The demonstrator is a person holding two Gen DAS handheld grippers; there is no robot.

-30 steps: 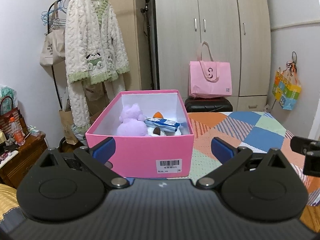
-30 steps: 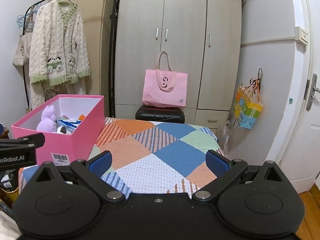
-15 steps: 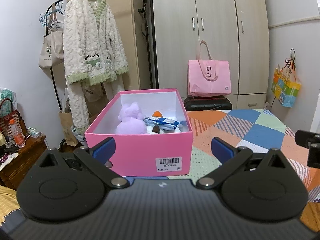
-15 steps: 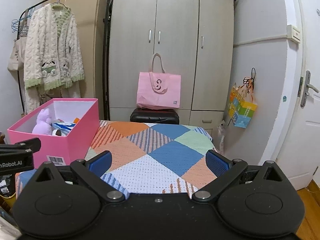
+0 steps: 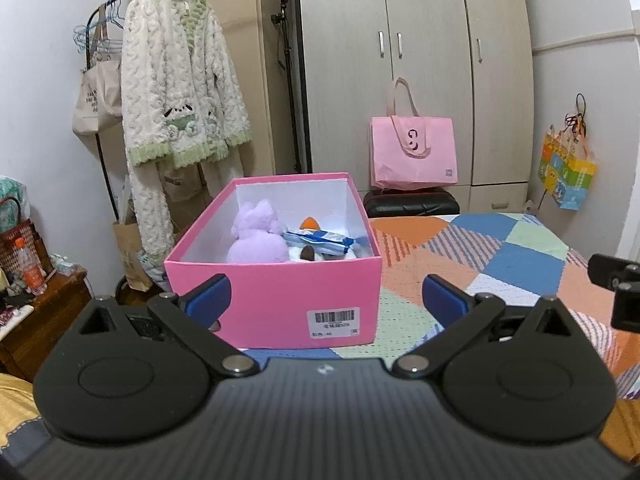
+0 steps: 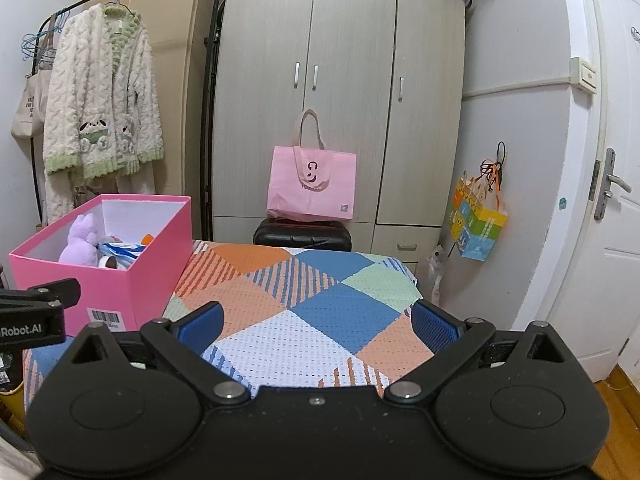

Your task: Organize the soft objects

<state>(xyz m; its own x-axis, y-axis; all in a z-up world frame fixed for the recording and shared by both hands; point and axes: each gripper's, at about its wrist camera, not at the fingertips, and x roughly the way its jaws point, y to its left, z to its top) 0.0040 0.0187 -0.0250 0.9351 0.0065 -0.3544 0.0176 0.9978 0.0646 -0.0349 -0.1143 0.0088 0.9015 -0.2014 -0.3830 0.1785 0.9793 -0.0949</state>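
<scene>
Each tool, left tool [image 5: 326,298] and right tool [image 6: 316,322], is matte black with a ribbed carbon-look body, two rounded lobes bearing circular recesses, silver pivot screws on angled linkage arms, and blue textured fingertip pads [image 6: 434,326].

A tall pale wardrobe [image 6: 340,92] filled the back wall, a pink bag [image 6: 313,184] resting on a black case [image 6: 302,237] before it. A fleecy cream robe [image 5: 180,92] hung from a clothes rail [image 5: 104,128] at the left. A white door [image 6: 616,184] stood to the right.
</scene>
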